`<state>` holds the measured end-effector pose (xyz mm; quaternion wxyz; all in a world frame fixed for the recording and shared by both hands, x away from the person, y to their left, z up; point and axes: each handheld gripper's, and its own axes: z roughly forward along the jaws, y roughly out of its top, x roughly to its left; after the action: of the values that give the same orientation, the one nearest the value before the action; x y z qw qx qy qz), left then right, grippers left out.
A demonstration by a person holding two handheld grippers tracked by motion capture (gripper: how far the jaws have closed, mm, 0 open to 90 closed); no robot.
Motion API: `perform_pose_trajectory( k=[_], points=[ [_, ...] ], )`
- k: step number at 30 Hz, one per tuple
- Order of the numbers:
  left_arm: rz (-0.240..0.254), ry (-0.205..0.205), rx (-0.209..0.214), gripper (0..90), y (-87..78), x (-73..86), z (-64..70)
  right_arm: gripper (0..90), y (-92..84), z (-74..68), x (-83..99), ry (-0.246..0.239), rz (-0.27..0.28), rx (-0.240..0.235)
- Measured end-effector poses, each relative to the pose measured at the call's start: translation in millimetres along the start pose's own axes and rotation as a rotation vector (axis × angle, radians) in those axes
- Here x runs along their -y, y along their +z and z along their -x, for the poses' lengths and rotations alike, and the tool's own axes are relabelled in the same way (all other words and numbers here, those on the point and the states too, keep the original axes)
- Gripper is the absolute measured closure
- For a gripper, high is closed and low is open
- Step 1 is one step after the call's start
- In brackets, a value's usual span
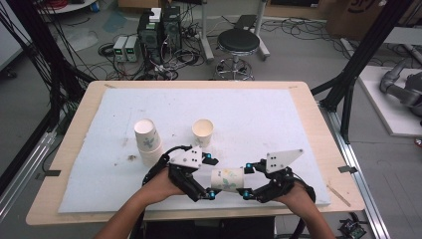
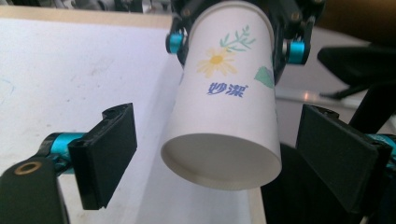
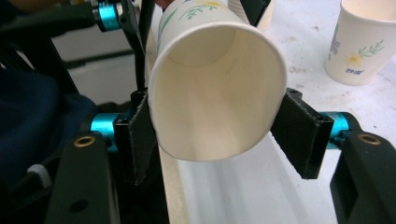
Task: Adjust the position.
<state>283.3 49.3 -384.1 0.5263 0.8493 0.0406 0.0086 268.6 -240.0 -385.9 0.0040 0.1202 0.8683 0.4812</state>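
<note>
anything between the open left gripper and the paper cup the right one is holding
Nothing visible. The white flower-printed paper cup, clamped at its rim by the right gripper, lies sideways with its base between the left gripper's open jaws, gaps on both sides.

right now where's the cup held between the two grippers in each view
High view: the held cup lies sideways, low centre, between the left gripper and right gripper.
Left gripper view: upper centre, base toward the camera, beyond that gripper's open fingers.
Right gripper view: centre, open mouth toward the camera, pinched at the rim by the fingers.
Shared landmark: the white mat.
</note>
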Motion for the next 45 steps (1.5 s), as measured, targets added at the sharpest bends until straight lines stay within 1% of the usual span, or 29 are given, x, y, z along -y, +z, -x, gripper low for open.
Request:
perform_pose_trajectory(
  k=[4, 5, 9, 11, 12, 13, 16, 18, 22, 28, 30, 32, 34, 36, 37, 38, 42, 45],
  points=[
    [-0.031, 0.017, 0.004, 13.6, 0.1, -2.7, -0.1, 34.7, 2.9, 0.1, -11.6, -0.020, -0.076, 0.012],
    [-0.037, 0.019, 0.003, 13.7, 0.1, -3.3, -0.1, 34.7, 3.8, 0.2, -14.4, -0.031, -0.095, 0.014],
    [-0.097, 0.047, -0.009, 14.5, 0.9, -6.3, 0.4, 34.7, 7.9, -0.5, -25.5, -0.055, -0.165, 0.022],
    [-0.115, 0.056, -0.009, 15.2, 1.4, -7.0, 0.3, 34.7, 10.1, -0.5, -29.8, -0.068, -0.193, 0.025],
    [-0.115, 0.056, -0.009, 15.4, 1.4, -7.0, 0.3, 34.7, 10.1, -0.5, -29.8, -0.068, -0.193, 0.025],
    [-0.123, 0.059, -0.009, 15.6, 1.4, -7.6, -0.1, 34.7, 12.8, -0.9, -35.8, -0.077, -0.233, 0.027],
    [-0.134, 0.052, -0.005, 16.2, 2.8, -7.3, -0.5, 34.7, 16.3, -1.7, -41.8, -0.094, -0.277, 0.035],
    [-0.148, 0.050, -0.005, 16.7, 4.4, -7.1, 0.0, 34.8, 19.2, -2.4, -46.0, -0.100, -0.318, 0.047],
    [-0.181, 0.053, -0.011, 17.2, 6.9, -6.2, -0.6, 35.0, 22.3, -2.5, -51.2, -0.113, -0.347, 0.043],
    [-0.209, 0.053, -0.014, 18.7, 9.9, -5.3, -1.1, 35.0, 26.4, -2.4, -57.8, -0.127, -0.400, 0.048],
    [-0.216, 0.052, -0.018, 19.1, 10.5, -5.3, -1.4, 35.0, 28.1, -2.0, -59.7, -0.138, -0.420, 0.053],
    [-0.225, 0.052, -0.021, 19.4, 11.6, -5.4, -1.3, 34.9, 29.4, -1.2, -61.6, -0.138, -0.433, 0.048],
    [-0.245, 0.063, -0.022, 20.4, 12.8, -6.0, -1.2, 35.0, 30.6, -0.7, -63.3, -0.138, -0.441, 0.045],
    [-0.257, 0.060, -0.022, 20.7, 14.4, -6.2, -0.6, 34.9, 32.1, -0.8, -66.2, -0.152, -0.456, 0.049],
    [-0.266, 0.066, -0.023, 21.0, 14.3, -6.6, -1.1, 35.0, 33.0, -0.8, -67.2, -0.156, -0.462, 0.048],
    [-0.264, 0.059, -0.022, 21.1, 14.9, -6.7, -0.9, 35.0, 33.6, -0.7, -67.8, -0.162, -0.467, 0.049],
    [-0.273, 0.060, -0.019, 22.0, 16.2, -7.6, -0.8, 35.0, 36.4, -1.9, -70.4, -0.173, -0.499, 0.056],
    [-0.282, 0.065, -0.006, 25.2, 18.1, -8.4, -0.9, 35.0, 38.2, -2.4, -71.8, -0.177, -0.512, 0.050]
  ],
)
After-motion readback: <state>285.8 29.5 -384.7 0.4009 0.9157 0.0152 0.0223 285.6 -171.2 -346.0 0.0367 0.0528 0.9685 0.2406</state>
